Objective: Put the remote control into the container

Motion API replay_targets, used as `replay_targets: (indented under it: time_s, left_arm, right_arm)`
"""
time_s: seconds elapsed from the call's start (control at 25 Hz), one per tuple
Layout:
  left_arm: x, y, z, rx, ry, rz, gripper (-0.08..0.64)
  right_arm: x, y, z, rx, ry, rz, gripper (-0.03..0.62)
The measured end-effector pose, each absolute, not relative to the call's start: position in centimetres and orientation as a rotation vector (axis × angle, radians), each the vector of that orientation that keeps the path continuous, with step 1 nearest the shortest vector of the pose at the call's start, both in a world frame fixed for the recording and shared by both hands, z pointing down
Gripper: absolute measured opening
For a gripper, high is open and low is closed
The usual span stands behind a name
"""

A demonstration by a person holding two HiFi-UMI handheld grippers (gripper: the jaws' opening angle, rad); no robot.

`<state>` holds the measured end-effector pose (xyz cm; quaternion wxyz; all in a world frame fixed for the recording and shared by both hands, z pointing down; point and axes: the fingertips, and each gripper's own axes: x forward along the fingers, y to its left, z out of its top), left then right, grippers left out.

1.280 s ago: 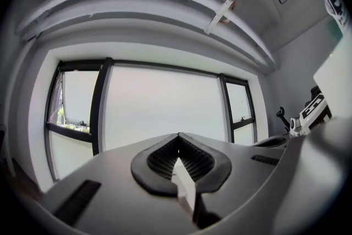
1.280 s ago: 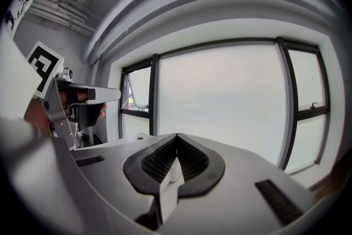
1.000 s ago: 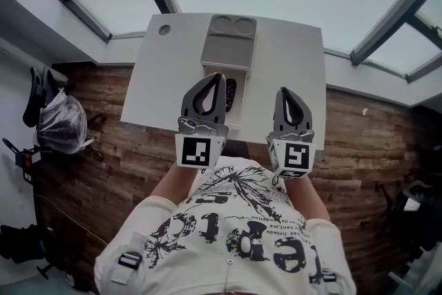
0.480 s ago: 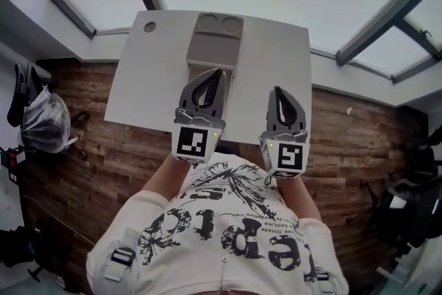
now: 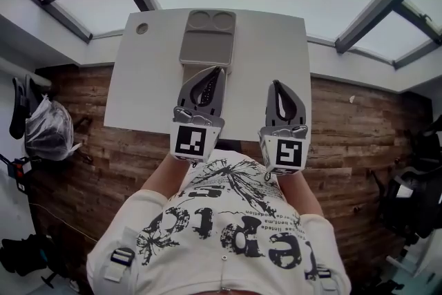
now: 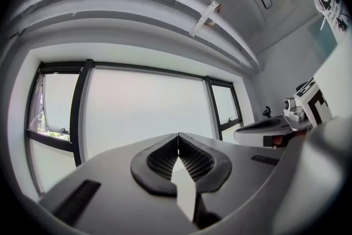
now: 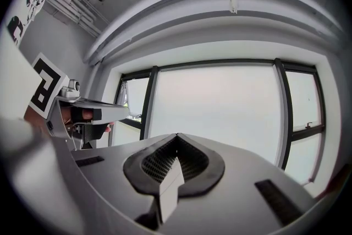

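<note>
- Container (image 5: 207, 48): a grey tray on the white table (image 5: 276, 45), with two round wells at its far end and a flat compartment nearer the person; all these visible parts lie bare
- Left gripper (image 5: 220, 70): hangs over the container's near end and hides it; its fingers are pressed tip to tip with nothing between them
- Right gripper (image 5: 277, 83): to the right of the container, over bare table; its fingers likewise meet on nothing
- Both gripper views face a window (image 6: 143, 107), away from the container, so neither shows the table
- Remote control: seen in no view; it is not held and is not in the container's visible parts; whether it lies at the container's near end, beneath the left gripper, cannot be told
- Progress, as judged: either the remote control already rests in the hidden near part or the pick-up is yet to come, and the views do not decide; its place relative to the fingers is unknown, save that it is between neither pair
</note>
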<state>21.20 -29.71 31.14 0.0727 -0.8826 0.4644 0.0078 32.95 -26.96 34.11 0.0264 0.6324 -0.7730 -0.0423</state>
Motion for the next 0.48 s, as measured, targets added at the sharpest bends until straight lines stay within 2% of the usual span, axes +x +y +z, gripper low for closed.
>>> replay_targets:
  time_s: [0.48]
  left_arm:
    - [22.1, -31.2, 33.1, -2.804, 1.432, -0.015, 0.010]
  right_arm:
    - [34.3, -28.0, 35.1, 1.973, -2.379, -0.089, 0.003]
